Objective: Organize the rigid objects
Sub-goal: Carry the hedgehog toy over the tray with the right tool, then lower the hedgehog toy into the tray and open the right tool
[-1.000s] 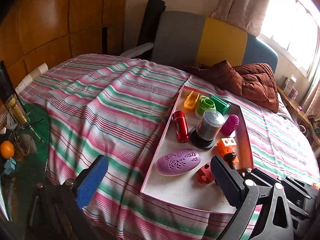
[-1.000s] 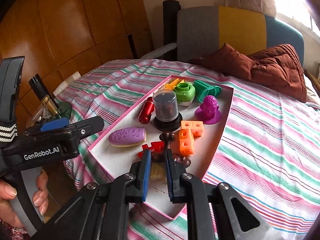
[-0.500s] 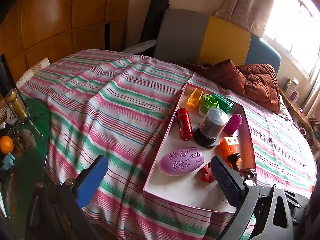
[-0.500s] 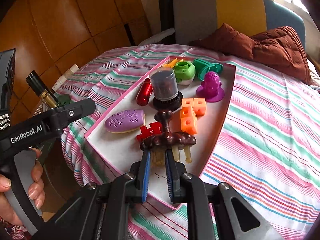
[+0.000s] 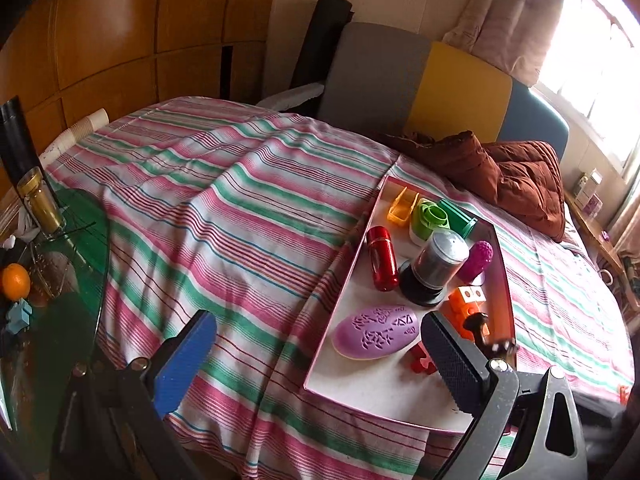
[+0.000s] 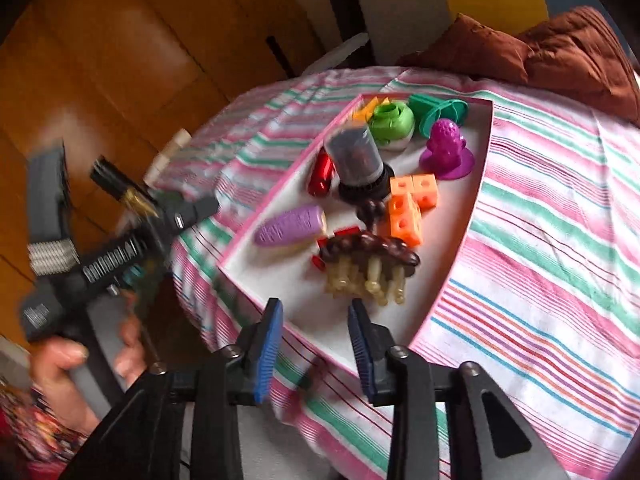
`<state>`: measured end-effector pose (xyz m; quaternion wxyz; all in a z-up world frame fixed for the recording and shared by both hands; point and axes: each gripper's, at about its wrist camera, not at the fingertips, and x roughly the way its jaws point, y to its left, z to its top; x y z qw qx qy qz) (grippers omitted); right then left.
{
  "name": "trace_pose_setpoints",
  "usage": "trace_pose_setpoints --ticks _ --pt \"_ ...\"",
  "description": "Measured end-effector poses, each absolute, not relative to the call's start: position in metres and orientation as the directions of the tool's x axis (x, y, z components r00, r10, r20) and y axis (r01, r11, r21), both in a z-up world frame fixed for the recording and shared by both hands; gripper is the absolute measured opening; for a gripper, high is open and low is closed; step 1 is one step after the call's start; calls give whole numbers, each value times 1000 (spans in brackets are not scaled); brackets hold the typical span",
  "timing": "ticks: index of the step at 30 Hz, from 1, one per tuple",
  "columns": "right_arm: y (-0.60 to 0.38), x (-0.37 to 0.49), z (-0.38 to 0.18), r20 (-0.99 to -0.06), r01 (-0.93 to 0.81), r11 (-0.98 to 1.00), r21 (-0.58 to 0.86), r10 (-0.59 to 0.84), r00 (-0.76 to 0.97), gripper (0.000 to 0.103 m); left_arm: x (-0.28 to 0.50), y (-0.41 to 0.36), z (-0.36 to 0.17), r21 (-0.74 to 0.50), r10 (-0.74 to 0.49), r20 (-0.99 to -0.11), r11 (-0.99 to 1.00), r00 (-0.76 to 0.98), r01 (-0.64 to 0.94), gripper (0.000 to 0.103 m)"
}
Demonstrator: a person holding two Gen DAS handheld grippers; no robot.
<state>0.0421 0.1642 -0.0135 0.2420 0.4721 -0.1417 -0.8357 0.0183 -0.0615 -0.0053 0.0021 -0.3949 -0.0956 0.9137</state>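
Note:
A pink-rimmed white tray (image 6: 276,276) lies on the striped bedspread and holds the sorted objects. A brown brush with pale prongs (image 6: 370,252) rests in it by the orange cubes (image 6: 408,212). Just in front of the brush, my right gripper (image 6: 315,312) hovers with its jaws opening and nothing between them. My left gripper (image 5: 316,328) stands wide open over the tray's (image 5: 372,392) near left edge, empty. Beyond it in the tray are a purple oval (image 5: 376,336), a red cylinder (image 5: 382,258) and a dark canister (image 5: 434,266). The brush's handle (image 5: 476,322) peeks past my left gripper's right finger.
A green glass side table (image 5: 80,240) at the left carries an orange (image 5: 16,282) and a gold-capped bottle (image 5: 38,204). A brown cushion (image 5: 512,184) lies behind the tray. A hand (image 6: 68,364) grips the left tool's handle.
My right gripper was shut on the brush's prongs, carried it over the tray, and has opened and let it go. The brush now lies in the tray. My left gripper has hardly moved.

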Motion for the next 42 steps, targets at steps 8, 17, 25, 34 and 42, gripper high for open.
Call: trace_pose_setpoints --ticks 8,17,25,34,42 --pt "170 -14 0 -759 167 -890 423 -449 -472 36 21 -60 -5 -185 95 -728 -981 -679 60 103" --pt "157 -9 -18 -851 178 -946 270 -321 -416 37 23 -52 -11 -182 123 -740 -983 -661 21 103" --pt "155 4 -22 -823 164 -943 289 -332 -461 39 19 -45 -8 -172 110 -763 -984 -637 36 103" --pt "143 25 14 -779 117 -987 111 -159 -607 42 27 -40 8 -56 19 -754 -998 -657 36 103" --pt "138 30 16 -786 33 -998 52 -61 -615 44 35 -45 24 0 -49 -708 -998 -704 69 103"
